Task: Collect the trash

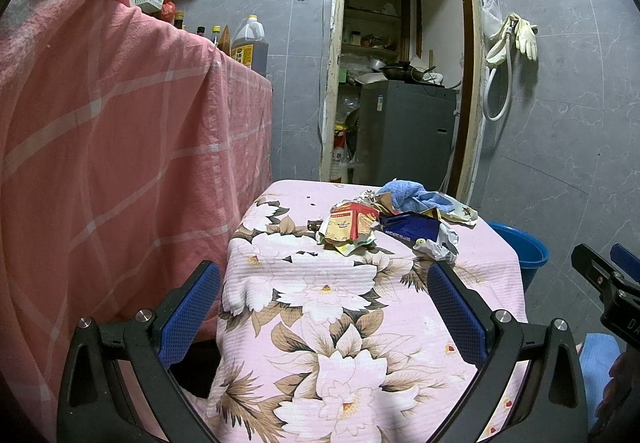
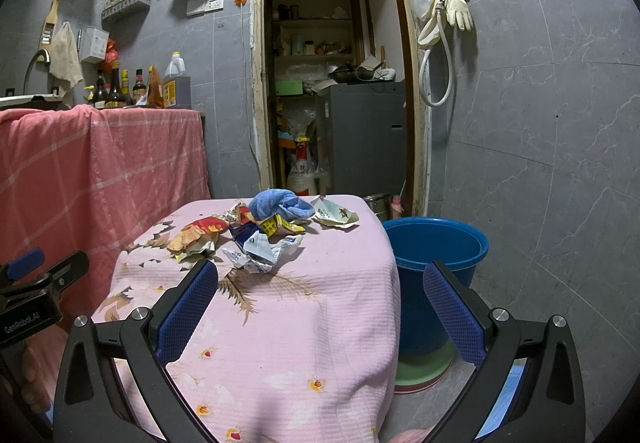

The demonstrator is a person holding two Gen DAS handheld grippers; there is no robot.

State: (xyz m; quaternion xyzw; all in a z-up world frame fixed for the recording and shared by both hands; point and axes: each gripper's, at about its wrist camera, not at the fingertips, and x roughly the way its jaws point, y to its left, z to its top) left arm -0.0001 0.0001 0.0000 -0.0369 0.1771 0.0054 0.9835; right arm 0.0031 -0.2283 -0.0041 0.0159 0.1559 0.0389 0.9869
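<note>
A heap of crumpled wrappers lies at the far end of a small table under a pink flowered cloth (image 1: 320, 303): a red and yellow packet (image 1: 350, 225), a dark blue wrapper (image 1: 408, 227), white crumpled paper (image 2: 260, 253) and a pale wrapper (image 2: 336, 217). A blue towel (image 2: 280, 205) lies among them. A blue bucket (image 2: 436, 243) stands on the floor right of the table. My left gripper (image 1: 324, 307) is open and empty above the near end of the table. My right gripper (image 2: 320, 303) is open and empty, over the table's right edge, short of the heap.
A counter draped in a pink checked cloth (image 1: 100, 143) stands to the left, with bottles and an oil jug (image 2: 176, 81) on top. Behind the table an open doorway shows a grey appliance (image 2: 364, 139). Grey tiled wall (image 2: 540, 123) is to the right.
</note>
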